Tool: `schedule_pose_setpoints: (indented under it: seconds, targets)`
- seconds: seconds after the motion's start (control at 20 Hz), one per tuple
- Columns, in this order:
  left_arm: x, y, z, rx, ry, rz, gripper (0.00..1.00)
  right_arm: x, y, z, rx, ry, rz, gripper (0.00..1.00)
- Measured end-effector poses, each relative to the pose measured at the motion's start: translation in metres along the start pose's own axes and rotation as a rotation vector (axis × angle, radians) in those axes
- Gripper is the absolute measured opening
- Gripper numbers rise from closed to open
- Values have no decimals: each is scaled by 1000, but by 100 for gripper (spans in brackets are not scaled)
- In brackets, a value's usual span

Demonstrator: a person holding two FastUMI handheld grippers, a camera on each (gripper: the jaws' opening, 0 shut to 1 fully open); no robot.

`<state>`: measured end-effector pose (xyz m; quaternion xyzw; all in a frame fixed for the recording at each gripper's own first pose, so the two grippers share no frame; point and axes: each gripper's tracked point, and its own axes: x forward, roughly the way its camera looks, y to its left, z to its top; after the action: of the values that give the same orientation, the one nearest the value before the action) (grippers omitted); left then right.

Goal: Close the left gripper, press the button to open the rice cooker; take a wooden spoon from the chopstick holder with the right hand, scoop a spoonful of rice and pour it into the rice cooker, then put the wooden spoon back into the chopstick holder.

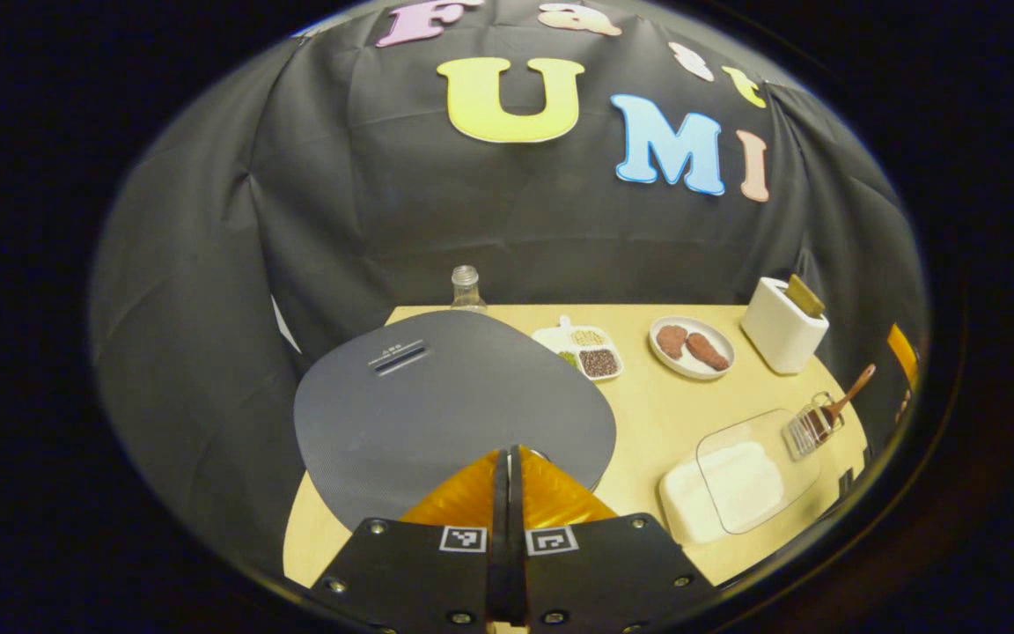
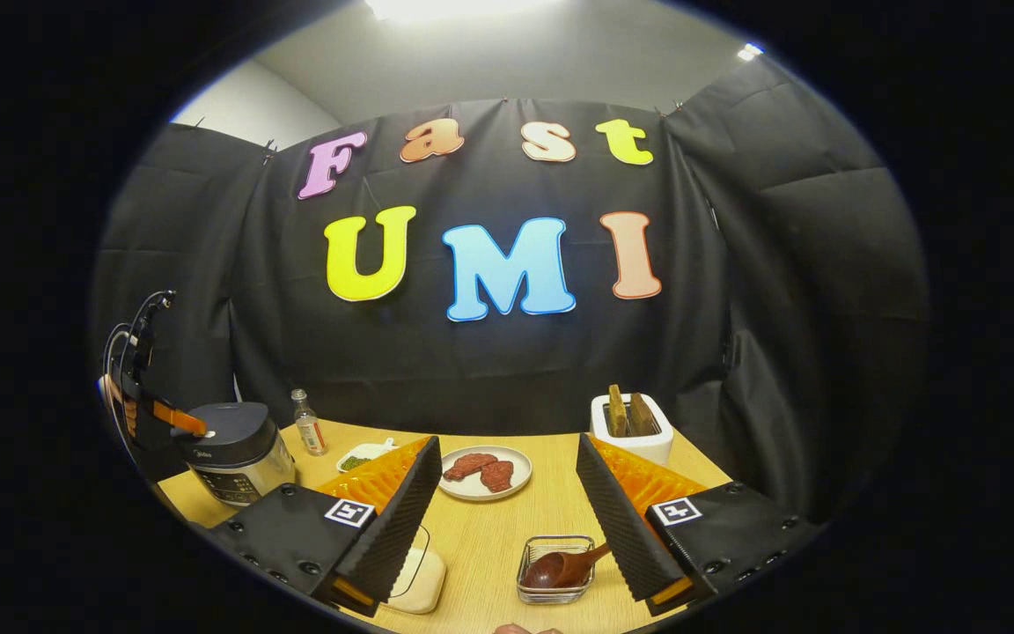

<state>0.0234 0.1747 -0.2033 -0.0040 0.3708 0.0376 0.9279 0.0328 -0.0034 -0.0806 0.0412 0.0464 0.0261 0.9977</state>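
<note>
Left claw (image 1: pixel 507 467): fingers together, over rice cooker (image 1: pixel 450 409) lid | Right claw (image 2: pixel 507 519): fingers apart, holding nothing, above desk (image 2: pixel 489 537) | Wooden spoon (image 2: pixel 562 568): in wire holder (image 2: pixel 555 572) | Rice box (image 1: pixel 727 493): beside holder

Wooden table (image 2: pixel 489 537), rice cooker (image 2: pixel 234 449), bottle (image 2: pixel 307 424), meat plate (image 2: pixel 485 471), toaster (image 2: pixel 632 431)

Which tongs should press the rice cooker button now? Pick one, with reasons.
Left. The left tongs are shut and hover over the rice cooker lid; the right tongs hang open above the wooden spoon.
</note>
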Motion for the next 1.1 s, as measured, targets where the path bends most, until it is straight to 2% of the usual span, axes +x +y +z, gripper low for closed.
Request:
schedule_pose_setpoints:
  seconds: [0.1,0.15,0.3,0.5,0.8,1.1]
  targets:
    - [2,0,-2,-2,4,-2,2,3,-9,-7,14,6,-20,98]
    - [1,1,-2,-14,4,-4,2,1,-11,-11,25,10,-26,94]
    - [1,1,-3,-20,4,-11,2,-6,-11,-12,66,7,6,98]
    - [2,1,-5,-31,2,-16,2,-13,-25,-6,56,-26,-26,98]
    - [2,1,-6,-18,-10,13,2,-18,-27,-13,49,-9,-29,98]
    - [-5,0,-11,-6,-19,10,2,-25,-25,-8,34,-25,-22,98]
